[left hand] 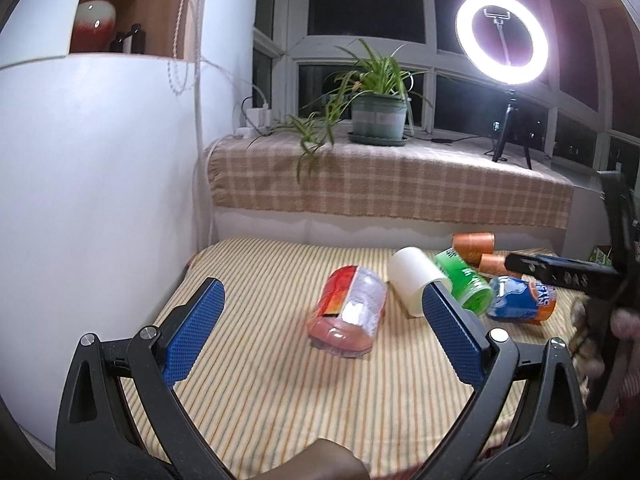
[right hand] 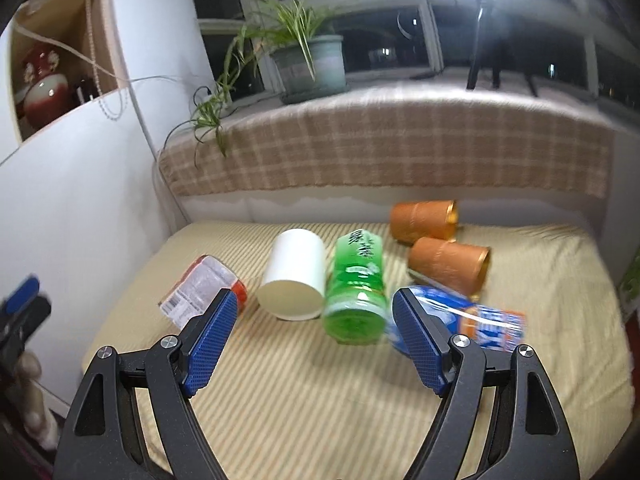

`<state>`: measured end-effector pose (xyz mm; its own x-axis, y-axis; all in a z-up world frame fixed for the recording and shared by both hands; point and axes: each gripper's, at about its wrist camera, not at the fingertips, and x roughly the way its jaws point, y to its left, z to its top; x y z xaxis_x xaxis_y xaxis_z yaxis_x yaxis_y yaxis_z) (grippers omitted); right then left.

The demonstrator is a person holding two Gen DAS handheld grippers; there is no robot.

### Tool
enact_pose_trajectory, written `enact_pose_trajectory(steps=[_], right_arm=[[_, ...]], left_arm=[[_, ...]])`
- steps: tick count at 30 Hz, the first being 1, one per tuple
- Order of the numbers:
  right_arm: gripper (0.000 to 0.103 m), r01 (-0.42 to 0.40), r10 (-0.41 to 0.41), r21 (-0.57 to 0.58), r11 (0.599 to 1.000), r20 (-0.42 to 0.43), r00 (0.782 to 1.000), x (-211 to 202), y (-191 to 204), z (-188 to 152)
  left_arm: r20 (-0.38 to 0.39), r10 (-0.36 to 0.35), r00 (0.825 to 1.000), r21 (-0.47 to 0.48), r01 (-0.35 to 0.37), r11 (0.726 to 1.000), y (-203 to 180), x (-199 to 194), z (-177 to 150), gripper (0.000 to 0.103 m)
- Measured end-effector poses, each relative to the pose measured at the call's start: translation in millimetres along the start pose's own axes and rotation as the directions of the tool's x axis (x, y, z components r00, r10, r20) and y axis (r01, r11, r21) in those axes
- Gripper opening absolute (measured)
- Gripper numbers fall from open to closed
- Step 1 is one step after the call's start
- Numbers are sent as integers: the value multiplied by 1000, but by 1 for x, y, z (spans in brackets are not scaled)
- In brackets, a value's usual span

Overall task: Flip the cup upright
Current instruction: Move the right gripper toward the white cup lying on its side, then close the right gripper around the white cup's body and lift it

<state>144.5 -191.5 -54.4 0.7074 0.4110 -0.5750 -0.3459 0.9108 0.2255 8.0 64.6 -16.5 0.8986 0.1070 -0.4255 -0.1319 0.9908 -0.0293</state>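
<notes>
Several cups lie on their sides on a striped yellow cloth (left hand: 260,380). A red-labelled clear cup (left hand: 348,312) (right hand: 204,290) lies nearest the left. Beside it lie a white cup (left hand: 416,280) (right hand: 294,280), a green cup (left hand: 464,280) (right hand: 356,292), a blue-orange cup (left hand: 520,298) (right hand: 472,320) and two orange cups (left hand: 474,246) (right hand: 424,222) (right hand: 450,266). My left gripper (left hand: 320,316) is open, above the cloth, with the red-labelled cup between and beyond its fingers. My right gripper (right hand: 312,320) (left hand: 560,274) is open, short of the white and green cups.
A checked cloth covers the window ledge (left hand: 392,184) (right hand: 380,148) behind, with a potted plant (left hand: 378,120) (right hand: 310,64) and a ring light on a tripod (left hand: 502,36). A white wall (left hand: 100,184) stands to the left. The left gripper also shows at the left edge of the right wrist view (right hand: 20,312).
</notes>
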Motion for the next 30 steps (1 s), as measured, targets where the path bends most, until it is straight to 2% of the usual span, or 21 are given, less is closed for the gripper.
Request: enact_pose_trajectory(steps=[5, 7, 11, 15, 18, 20, 26, 30], right_arm=[[80, -55, 54, -1, 999, -91, 994, 39, 2, 16], [80, -100, 98, -11, 995, -138, 986, 53, 7, 22], [80, -125, 121, -11, 992, -201, 972, 82, 11, 36], [79, -149, 149, 23, 989, -307, 940, 119, 13, 49], [78, -132, 136, 35, 991, -368, 920, 141, 15, 54], [74, -128, 136, 48, 991, -401, 906, 153, 13, 57], [74, -108, 123, 57, 992, -488, 864, 183, 14, 60], [74, -92, 83, 12, 996, -537, 839, 200, 22, 60]], left_arm=[[-13, 22, 1000, -3, -22, 1000, 14, 0, -8, 101], [-21, 28, 999, -9, -28, 1000, 20, 0, -10, 101], [-47, 42, 998, -39, -44, 998, 32, 3, -16, 101], [-58, 61, 996, -50, -64, 997, 40, 3, -21, 101], [-57, 77, 995, -52, -80, 995, 46, 2, -23, 101], [-57, 84, 995, -57, -87, 995, 49, 2, -25, 101], [-65, 100, 993, -73, -104, 992, 58, 5, -28, 101], [-65, 102, 993, -76, -107, 991, 59, 5, -28, 101]])
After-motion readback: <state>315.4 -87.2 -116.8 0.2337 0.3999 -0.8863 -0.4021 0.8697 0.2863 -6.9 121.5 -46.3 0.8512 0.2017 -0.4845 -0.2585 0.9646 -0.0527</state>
